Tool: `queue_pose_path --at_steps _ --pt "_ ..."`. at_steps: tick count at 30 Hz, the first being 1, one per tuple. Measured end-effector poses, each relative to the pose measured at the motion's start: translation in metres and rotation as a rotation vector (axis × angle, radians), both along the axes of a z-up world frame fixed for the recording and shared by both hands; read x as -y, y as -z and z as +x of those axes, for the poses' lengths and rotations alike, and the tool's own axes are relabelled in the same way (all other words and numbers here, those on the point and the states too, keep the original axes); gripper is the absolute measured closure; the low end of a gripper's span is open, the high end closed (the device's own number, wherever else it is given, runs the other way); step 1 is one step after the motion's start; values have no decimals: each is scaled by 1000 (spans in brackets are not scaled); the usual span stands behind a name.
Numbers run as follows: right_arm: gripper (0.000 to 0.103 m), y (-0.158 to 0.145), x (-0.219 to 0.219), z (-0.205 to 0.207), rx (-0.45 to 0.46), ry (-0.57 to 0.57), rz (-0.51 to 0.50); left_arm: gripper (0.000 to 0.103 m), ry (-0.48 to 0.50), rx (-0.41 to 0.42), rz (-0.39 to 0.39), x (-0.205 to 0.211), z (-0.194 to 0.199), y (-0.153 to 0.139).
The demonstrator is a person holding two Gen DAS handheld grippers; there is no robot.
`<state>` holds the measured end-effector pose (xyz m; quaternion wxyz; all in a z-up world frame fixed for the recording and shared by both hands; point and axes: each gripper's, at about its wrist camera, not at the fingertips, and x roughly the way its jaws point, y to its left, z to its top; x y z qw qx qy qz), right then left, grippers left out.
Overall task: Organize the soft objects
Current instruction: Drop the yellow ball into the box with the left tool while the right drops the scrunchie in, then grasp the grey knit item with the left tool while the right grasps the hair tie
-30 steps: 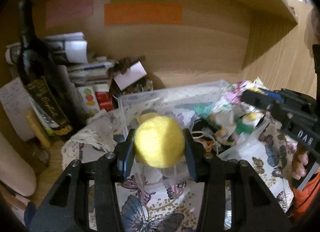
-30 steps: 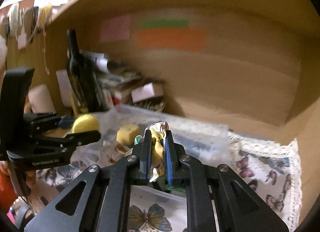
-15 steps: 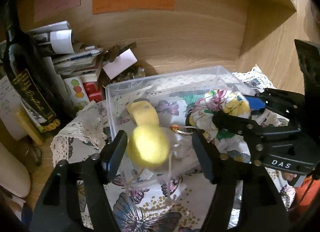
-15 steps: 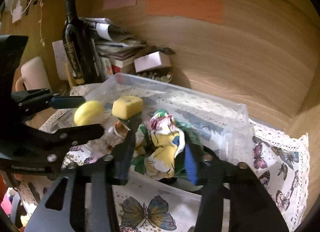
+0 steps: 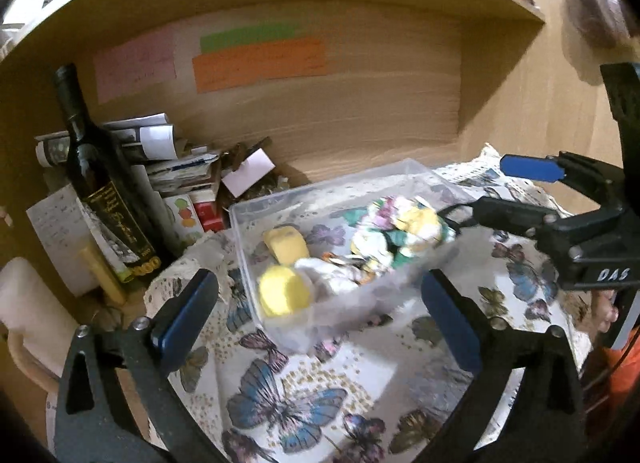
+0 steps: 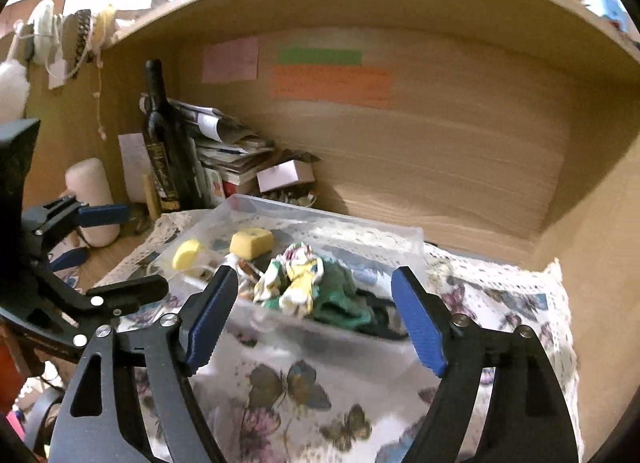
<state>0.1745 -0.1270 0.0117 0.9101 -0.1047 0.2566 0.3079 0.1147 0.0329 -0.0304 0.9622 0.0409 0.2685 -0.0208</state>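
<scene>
The yellow foam ball (image 5: 283, 296) lies in the near left corner of the clear plastic bin (image 5: 340, 191), beside a yellow foam cube (image 5: 286, 244) and a crumpled floral cloth (image 5: 394, 233). The bin sits on a butterfly-print cloth (image 5: 280, 399) covering the surface. Both the left gripper (image 5: 320, 319) and right gripper (image 6: 312, 319) hover in front of it, fingers spread and empty. A dark wine bottle (image 5: 102, 183) stands at the back left.
</scene>
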Motion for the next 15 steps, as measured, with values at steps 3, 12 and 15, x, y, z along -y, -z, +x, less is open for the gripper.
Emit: queue_pose_path --at_steps 3,12,15 --pt "26 3 14 -17 3 16 0 0 23 -16 -20 8 -9 7" --pt "27 50 44 -53 -110 49 -54 0 70 -111 -38 39 -27 46" --pt "37 72 49 -67 -165 28 -92 0 70 -140 -38 44 -31 56"
